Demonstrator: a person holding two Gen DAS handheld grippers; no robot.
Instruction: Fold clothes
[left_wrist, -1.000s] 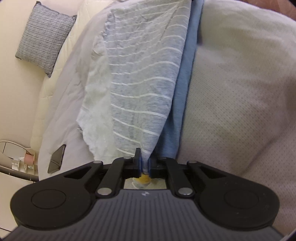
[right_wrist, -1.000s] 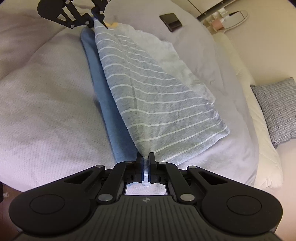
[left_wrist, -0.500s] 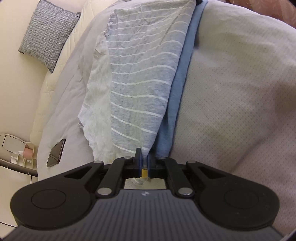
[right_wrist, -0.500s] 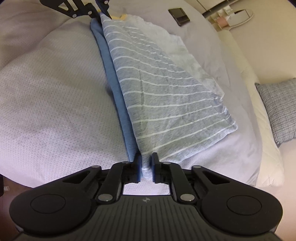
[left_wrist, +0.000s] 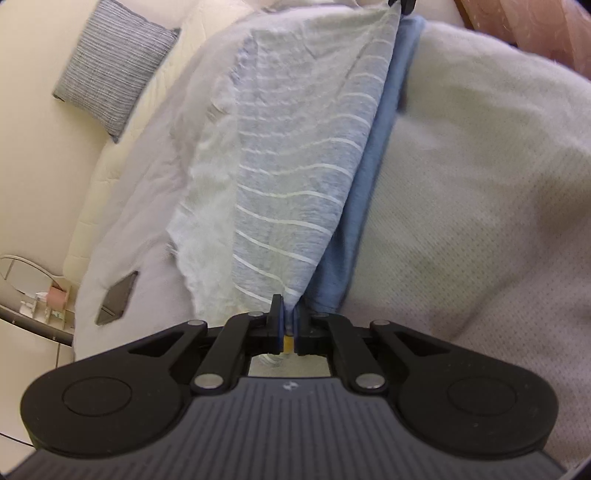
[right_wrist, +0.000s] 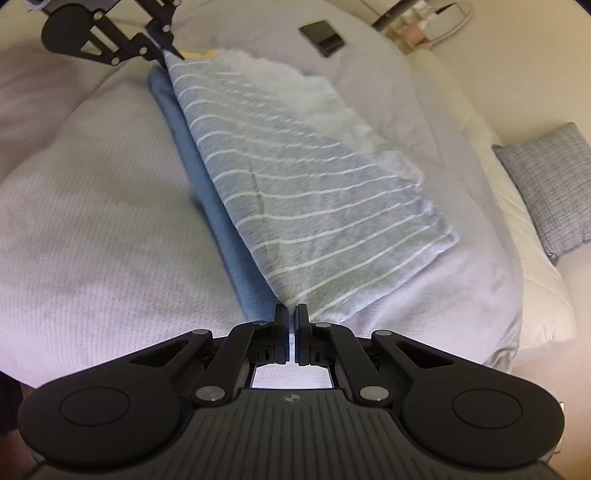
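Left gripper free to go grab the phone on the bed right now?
Probably not: the left gripper is shut on the striped shirt edge. The phone lies unobstructed to its side, but reaching means dropping the fold.

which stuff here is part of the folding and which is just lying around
In the job:
- striped grey garment, pinched at two corners
- blue cloth beside its held edge
- left gripper, fingers shut on the garment
- right gripper, fingers shut on the garment

Lying about:
- dark phone
- patterned cushion
- round side table
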